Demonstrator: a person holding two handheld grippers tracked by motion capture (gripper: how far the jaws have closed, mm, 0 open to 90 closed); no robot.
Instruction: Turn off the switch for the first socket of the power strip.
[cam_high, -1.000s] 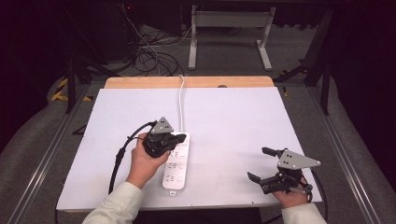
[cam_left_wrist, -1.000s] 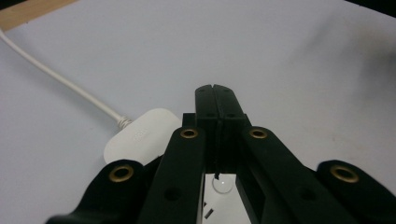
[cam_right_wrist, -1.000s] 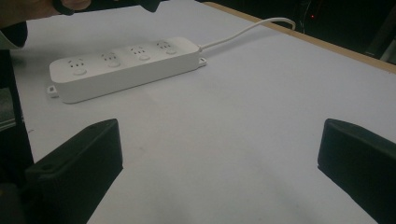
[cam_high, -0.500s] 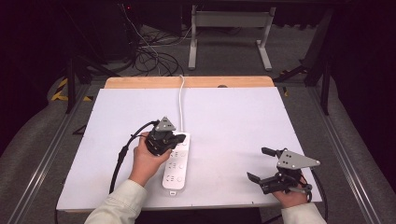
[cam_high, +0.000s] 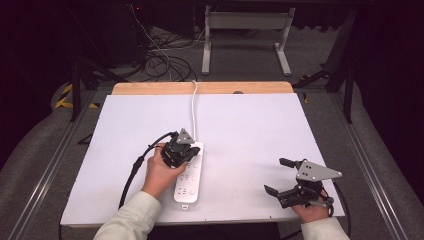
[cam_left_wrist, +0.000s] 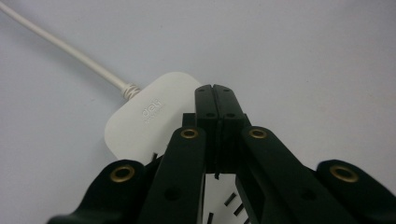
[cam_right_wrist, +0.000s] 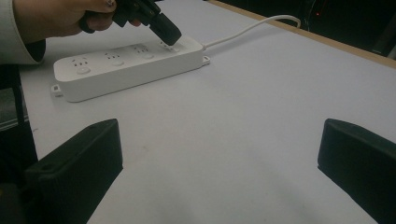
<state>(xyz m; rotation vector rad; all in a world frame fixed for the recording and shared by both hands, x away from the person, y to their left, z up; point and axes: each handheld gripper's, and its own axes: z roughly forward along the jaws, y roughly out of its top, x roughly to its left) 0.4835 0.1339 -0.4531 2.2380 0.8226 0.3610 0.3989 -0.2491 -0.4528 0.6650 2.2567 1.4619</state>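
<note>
A white power strip (cam_high: 186, 187) lies lengthwise on the white table top (cam_high: 250, 130), and its white cable (cam_high: 194, 107) runs off toward the far edge. My left gripper (cam_high: 191, 150) is shut with nothing between its jaws. In the left gripper view its tips (cam_left_wrist: 216, 93) press down on the power strip (cam_left_wrist: 149, 116) near the cable end. The right gripper view shows that same left gripper (cam_right_wrist: 170, 37) touching the power strip (cam_right_wrist: 126, 65) from above. My right gripper (cam_high: 275, 176) rests open and empty near the front right corner, well apart from the strip.
A wooden strip (cam_high: 200, 88) borders the table's far edge. Beyond it on the floor are tangled cables (cam_high: 165, 62) and a grey stand (cam_high: 245, 30). The left gripper's black cable (cam_high: 132, 175) trails to the front left.
My left gripper has edged slightly toward the cable end of the strip. The right gripper has stayed put.
</note>
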